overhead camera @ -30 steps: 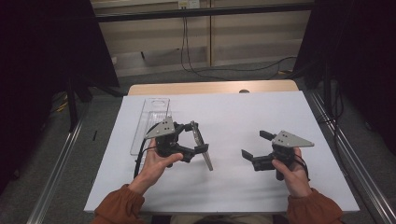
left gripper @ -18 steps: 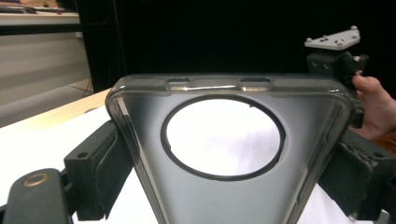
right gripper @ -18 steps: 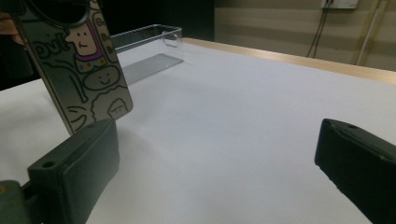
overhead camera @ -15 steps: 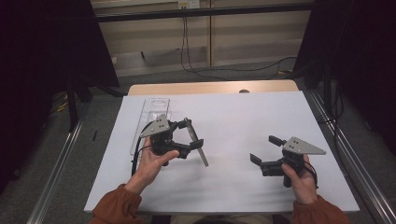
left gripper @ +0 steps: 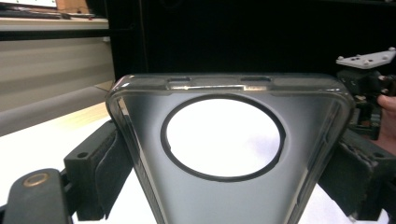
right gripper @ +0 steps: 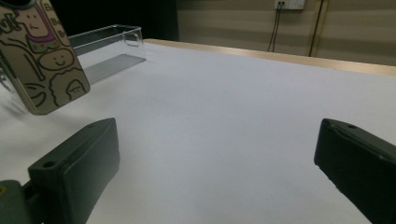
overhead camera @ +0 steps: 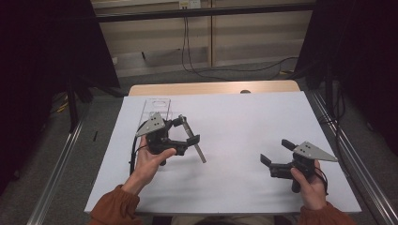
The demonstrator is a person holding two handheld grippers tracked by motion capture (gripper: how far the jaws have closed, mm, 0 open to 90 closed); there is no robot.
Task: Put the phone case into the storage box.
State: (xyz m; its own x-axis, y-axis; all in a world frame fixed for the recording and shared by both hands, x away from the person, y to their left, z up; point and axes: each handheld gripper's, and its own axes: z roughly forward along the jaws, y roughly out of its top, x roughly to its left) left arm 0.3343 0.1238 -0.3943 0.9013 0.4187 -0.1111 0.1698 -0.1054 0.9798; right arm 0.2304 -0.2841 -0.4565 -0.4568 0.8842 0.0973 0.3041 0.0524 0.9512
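sleeves (overhead camera: 112,208): rust-orange, at both wrists;
left gripper (overhead camera: 185,133): black body, grey three-cornered plate with small screws, black cable;
right gripper (overhead camera: 277,154): same black build, grey plate

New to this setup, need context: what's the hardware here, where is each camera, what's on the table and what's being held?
No robot arm here: a person holds a hand-operated pair of tongs in each hand and works at a table covered with a white sheet.

The high view looks down from above the person's side. The other two pictures come from a camera riding on each tool, looking along its two black jaws.

The left tongs are shut on a phone case, lifted off the sheet. The left gripper view shows its clear inner side with a round camera cutout; the right gripper view shows cartoon drawings on its back.

The right tongs are open and hold nothing.

A clear plastic tray lies at the far left of the sheet.
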